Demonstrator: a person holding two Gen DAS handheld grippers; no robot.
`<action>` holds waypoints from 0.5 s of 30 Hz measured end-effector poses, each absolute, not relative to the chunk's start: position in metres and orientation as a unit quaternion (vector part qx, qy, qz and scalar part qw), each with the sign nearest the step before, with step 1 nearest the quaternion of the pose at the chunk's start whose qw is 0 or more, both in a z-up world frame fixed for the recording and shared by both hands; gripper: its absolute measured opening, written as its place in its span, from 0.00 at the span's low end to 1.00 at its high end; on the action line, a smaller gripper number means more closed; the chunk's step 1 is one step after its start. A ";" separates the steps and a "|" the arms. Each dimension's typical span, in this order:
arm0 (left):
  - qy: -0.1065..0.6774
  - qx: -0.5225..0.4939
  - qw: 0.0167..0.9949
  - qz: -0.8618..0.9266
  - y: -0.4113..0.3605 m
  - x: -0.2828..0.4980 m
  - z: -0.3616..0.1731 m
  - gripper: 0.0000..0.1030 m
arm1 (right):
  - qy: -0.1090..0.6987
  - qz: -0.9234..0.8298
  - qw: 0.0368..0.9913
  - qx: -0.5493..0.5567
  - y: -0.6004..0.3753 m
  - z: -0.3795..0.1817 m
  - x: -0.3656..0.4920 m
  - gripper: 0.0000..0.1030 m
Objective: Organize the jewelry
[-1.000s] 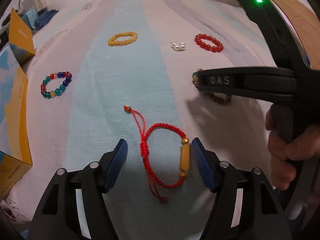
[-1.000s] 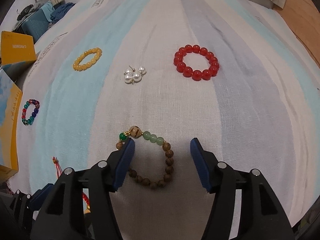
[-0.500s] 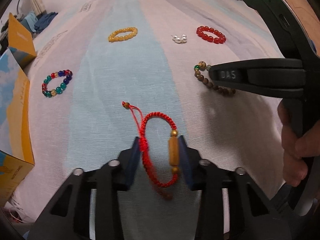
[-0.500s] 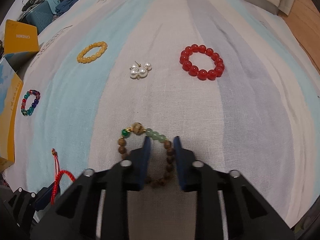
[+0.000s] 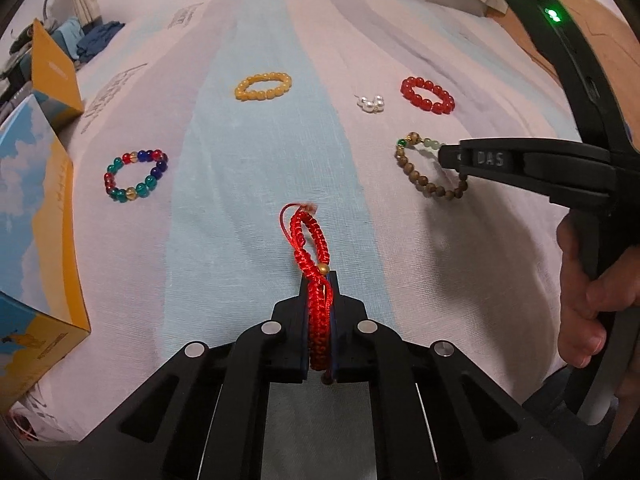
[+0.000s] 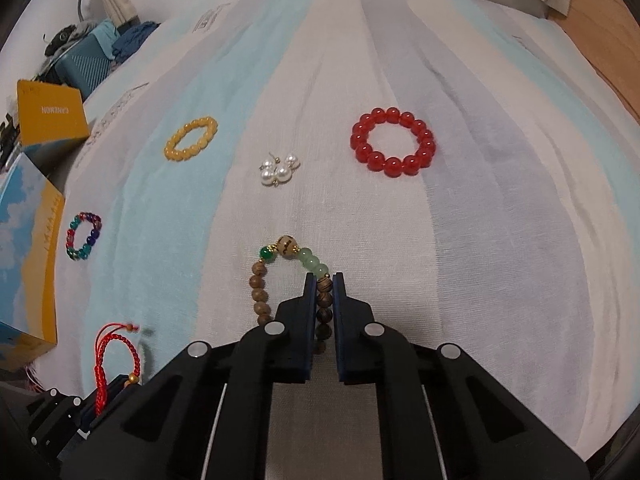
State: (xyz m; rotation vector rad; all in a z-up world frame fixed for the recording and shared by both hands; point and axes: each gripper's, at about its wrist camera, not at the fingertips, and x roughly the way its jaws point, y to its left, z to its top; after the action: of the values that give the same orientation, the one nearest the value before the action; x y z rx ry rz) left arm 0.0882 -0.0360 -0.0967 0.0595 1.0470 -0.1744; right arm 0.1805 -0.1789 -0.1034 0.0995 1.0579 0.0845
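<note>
- stuff lying around on the striped sheet: yellow bead bracelet, pearl earrings, red bead bracelet, multicolor one; boxes on my left
- left gripper fingers pinched on the red cord bracelet, loop squashed narrow, sticking forward
- right gripper fingers clamped on the wooden bead bracelet; green beads on top

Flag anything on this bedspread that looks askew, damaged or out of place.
Nothing looks damaged or spilled. Only the red cord bracelet is deformed, its loop squashed narrow where the left gripper clamps it. The wooden bead bracelet, pinched by the right gripper, keeps its round shape.
</note>
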 end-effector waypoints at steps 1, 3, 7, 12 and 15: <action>0.499 0.027 0.862 -0.083 -0.035 0.087 -0.095 0.05 | 0.504 0.042 0.861 0.051 -0.180 -0.102 0.179 0.07; 0.498 0.029 0.863 -0.081 -0.034 0.085 -0.092 0.05 | 0.499 0.042 0.864 0.055 -0.182 -0.098 0.176 0.07; 0.498 0.031 0.864 -0.074 -0.030 0.084 -0.085 0.06 | 0.489 0.043 0.869 0.066 -0.187 -0.085 0.170 0.07; 0.501 0.036 0.862 -0.066 -0.027 0.082 -0.080 0.06 | 0.488 0.036 0.870 0.060 -0.187 -0.077 0.161 0.07; 0.504 0.036 0.861 -0.062 -0.023 0.081 -0.078 0.06 | 0.487 0.031 0.871 0.056 -0.184 -0.071 0.157 0.07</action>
State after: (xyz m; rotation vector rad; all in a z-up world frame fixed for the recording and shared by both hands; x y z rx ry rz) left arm 0.0813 -0.0234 -0.0777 0.0747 1.0570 -0.1294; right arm 0.1569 -0.1841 -0.0710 0.1176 1.0188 0.0638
